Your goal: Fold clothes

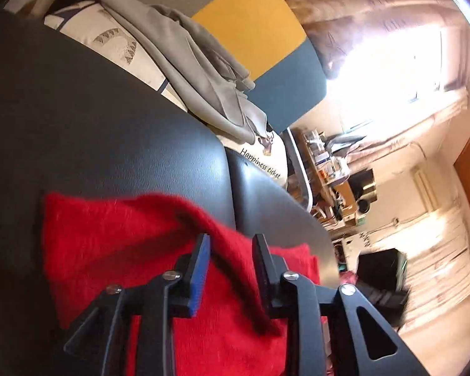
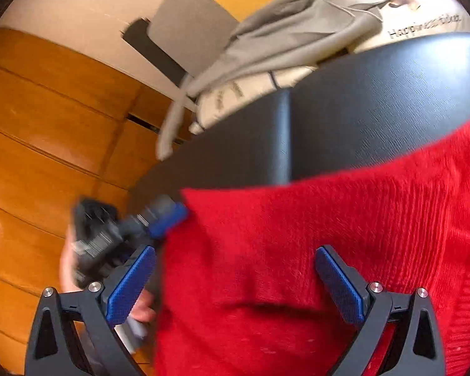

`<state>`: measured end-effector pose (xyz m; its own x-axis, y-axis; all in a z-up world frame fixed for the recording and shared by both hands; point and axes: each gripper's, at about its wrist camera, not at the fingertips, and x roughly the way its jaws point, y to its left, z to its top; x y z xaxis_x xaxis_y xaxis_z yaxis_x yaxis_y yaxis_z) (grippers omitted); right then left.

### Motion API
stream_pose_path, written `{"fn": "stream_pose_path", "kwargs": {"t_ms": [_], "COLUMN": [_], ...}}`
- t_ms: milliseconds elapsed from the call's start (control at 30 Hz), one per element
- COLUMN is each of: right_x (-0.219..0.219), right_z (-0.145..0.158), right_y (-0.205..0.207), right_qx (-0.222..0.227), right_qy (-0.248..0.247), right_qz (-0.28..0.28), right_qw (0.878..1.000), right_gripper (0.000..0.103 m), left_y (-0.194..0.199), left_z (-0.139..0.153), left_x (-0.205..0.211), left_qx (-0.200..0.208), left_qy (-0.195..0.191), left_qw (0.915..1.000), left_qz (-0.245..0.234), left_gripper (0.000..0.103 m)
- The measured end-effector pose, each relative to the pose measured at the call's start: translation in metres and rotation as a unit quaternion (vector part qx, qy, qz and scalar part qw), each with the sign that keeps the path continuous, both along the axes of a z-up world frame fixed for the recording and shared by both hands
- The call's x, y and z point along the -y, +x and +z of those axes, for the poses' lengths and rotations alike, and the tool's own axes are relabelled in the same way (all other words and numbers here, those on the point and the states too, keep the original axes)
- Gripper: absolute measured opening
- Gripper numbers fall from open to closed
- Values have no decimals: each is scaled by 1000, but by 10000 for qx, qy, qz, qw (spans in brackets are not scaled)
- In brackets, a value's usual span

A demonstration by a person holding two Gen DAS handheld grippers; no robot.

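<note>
Left gripper: black fingers, a blue pad faced on the left one. The jaws are parted, and a raised ridge of the red sweater is seen passing between them; whether the pads actually press the cloth cannot be told.

Right gripper: two blue-padded fingers spread wide, released, with the sweater's fuzzy knit lying beneath and between them; no grasp is shown.

In the right wrist view the left gripper is also recorded, blurred, its blue tip at the sweater's left edge, with a hand partly seen under it.

Red sweater: fluffy ribbed knit, laid on the black padded surface, partly folded, with one fold lifted along the left gripper. In the right wrist view it fills the lower right of the frame and reaches to the surface's seam.

Black padded surface: leather-like, grained, divided by a seam into two panels.

Beyond the surface: a grey garment is heaped over a cream printed cushion, lettered "Happiness ticket". Behind these, yellow and dark teal panels are seen.

Surroundings: wooden floorboards are recorded to the left in the right wrist view; a bright window with curtains and cluttered shelving in the left wrist view.
</note>
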<state>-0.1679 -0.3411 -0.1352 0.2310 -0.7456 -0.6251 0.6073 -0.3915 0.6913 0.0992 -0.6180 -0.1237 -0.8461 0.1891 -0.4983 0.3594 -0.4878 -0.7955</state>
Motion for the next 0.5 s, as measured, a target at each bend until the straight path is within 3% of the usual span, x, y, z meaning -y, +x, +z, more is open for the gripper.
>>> {"fn": "stream_pose_path", "kwargs": {"t_ms": [267, 333, 433, 500], "right_x": [-16, -15, -15, -16], "right_z": [-7, -8, -7, -8], "right_y": [15, 21, 34, 43], "right_qx": [-602, -795, -1222, -1560], "right_qy": [-326, -356, -384, -406], "right_qz": [0, 60, 176, 275], "right_qw": [9977, 9962, 9916, 9865], "right_gripper": [103, 103, 103, 103], "left_y": [-38, -34, -28, -19], "left_z": [-14, -22, -35, -34], "left_x": [17, 25, 36, 37], "left_qx": [-128, -45, 79, -29], "left_qy": [394, 546, 772, 844], "left_qw": [9991, 9978, 9938, 9917], "left_qz": [108, 381, 790, 974], "left_gripper": [35, 35, 26, 28]}}
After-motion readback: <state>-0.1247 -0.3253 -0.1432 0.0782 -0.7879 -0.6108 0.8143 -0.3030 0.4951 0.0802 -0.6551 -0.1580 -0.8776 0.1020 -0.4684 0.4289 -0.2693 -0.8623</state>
